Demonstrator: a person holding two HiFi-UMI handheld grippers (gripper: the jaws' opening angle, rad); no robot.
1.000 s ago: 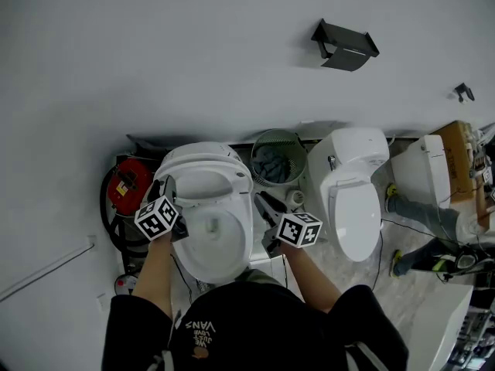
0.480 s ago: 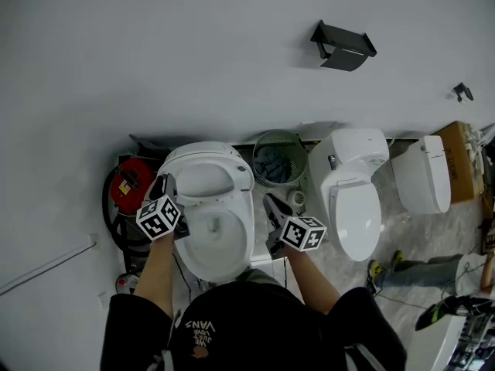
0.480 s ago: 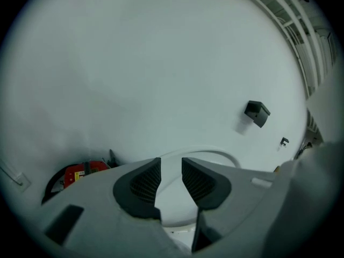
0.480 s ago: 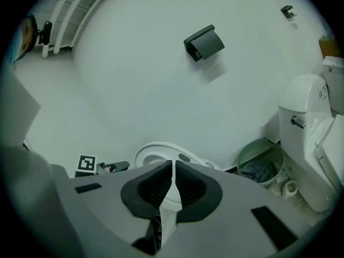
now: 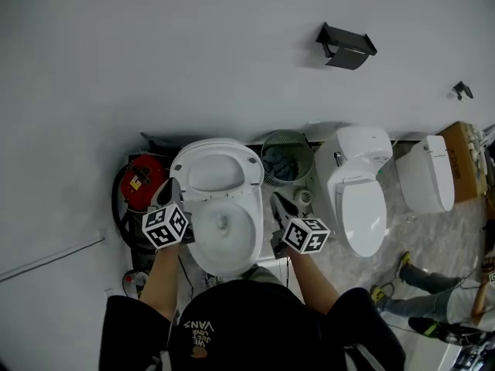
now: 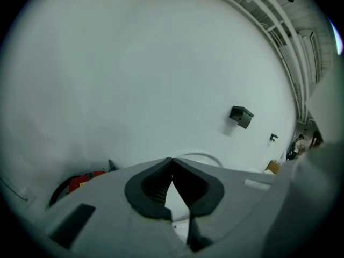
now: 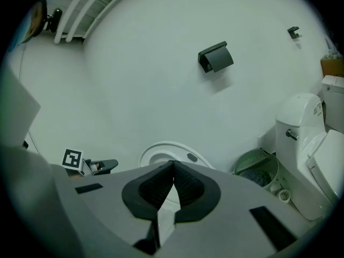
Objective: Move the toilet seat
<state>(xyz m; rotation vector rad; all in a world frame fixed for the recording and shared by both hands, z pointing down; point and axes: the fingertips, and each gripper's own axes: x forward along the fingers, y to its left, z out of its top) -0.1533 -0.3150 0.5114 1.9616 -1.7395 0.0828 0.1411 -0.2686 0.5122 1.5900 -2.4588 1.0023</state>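
The white toilet stands left of centre in the head view, its seat and lid raised back toward the wall and the bowl open. My left gripper hangs just off the bowl's left side, and its jaws have just been closing with nothing between them. My right gripper is off the bowl's right side, shut and empty too after closing. In the left gripper view the left gripper points at the lid's rim. The right gripper faces the raised seat.
A red vacuum sits left of the toilet, and a green bin stands between it and a second toilet. A third white unit is further right. A black paper holder hangs on the wall. A person's legs show at the lower right.
Both grippers have drawn back a little from the toilet's sides and their jaws have shut. The raised seat now sits further back against the wall. The person at the right has moved.
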